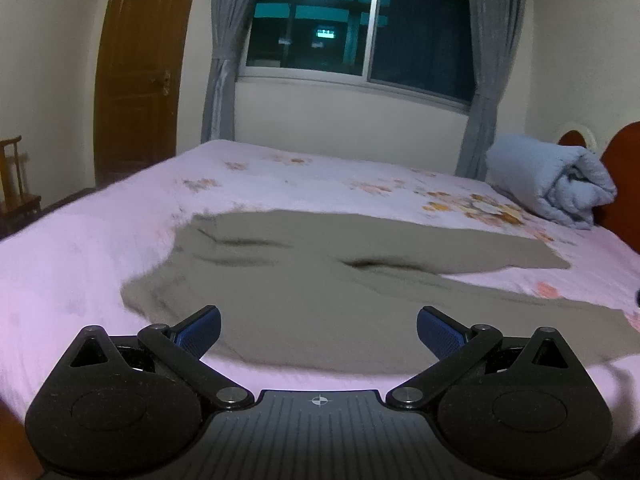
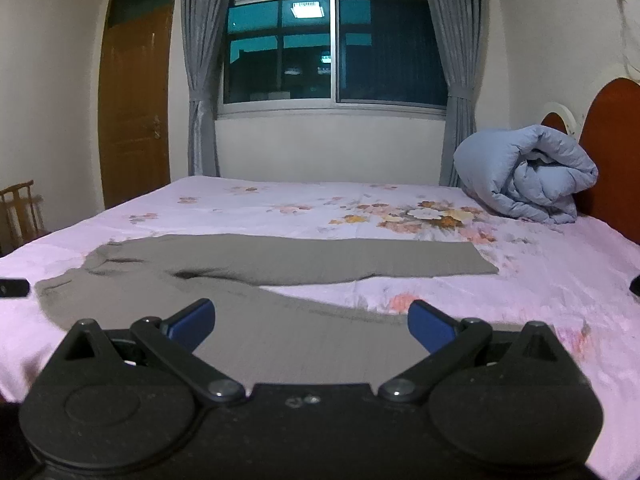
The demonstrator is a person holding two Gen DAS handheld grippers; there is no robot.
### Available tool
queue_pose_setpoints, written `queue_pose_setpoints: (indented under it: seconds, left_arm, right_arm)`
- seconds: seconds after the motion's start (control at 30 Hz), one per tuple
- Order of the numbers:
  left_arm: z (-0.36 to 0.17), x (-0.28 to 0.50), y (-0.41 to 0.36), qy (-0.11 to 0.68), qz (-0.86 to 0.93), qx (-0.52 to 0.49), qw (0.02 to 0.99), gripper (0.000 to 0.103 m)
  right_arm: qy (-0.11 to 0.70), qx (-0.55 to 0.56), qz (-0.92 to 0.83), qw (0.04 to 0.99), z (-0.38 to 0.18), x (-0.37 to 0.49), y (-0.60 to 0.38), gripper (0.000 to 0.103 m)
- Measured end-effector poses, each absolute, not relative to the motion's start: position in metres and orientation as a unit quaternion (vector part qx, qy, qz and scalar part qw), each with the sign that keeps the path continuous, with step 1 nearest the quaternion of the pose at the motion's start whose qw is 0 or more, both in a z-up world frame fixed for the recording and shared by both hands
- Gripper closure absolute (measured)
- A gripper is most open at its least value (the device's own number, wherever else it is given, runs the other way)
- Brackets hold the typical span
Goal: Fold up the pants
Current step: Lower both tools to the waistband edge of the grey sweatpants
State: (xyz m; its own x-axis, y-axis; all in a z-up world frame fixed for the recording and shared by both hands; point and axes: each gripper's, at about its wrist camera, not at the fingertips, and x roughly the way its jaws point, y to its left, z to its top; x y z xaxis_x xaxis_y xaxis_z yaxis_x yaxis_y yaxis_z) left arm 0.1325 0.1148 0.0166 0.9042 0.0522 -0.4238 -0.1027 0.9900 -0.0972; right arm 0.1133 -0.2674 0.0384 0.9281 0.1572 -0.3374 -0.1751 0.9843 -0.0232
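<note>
My left gripper (image 1: 319, 330) and right gripper (image 2: 311, 322) were both spread wide, holding nothing, above the near leg of the pants (image 2: 280, 264). The pants lay flat on the bed (image 2: 540, 280), maybe slightly wrinkled. Farther stood a rolled blanket (image 2: 524, 176).

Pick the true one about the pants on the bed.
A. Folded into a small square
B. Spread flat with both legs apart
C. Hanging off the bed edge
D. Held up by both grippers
B: the pants lie flat on the bed, legs splayed apart, and the left gripper and right gripper are open, holding nothing.
</note>
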Motion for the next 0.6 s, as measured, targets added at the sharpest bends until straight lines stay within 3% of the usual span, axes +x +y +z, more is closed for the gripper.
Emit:
queue_pose_setpoints:
  seconds: [0.3,0.6]
  left_arm:
    - [0.015,0.258,0.219,0.251,0.096,-0.061,0.961,0.0]
    - [-0.026,0.411,0.31,0.277,0.079,-0.115,0.951,0.0]
  right_arm:
    - [0.178,-0.032,0.076,0.981,0.036,0.195,-0.255,0.006]
    - [0.19,-0.031,0.095,0.977,0.024,0.334,-0.204,0.006]
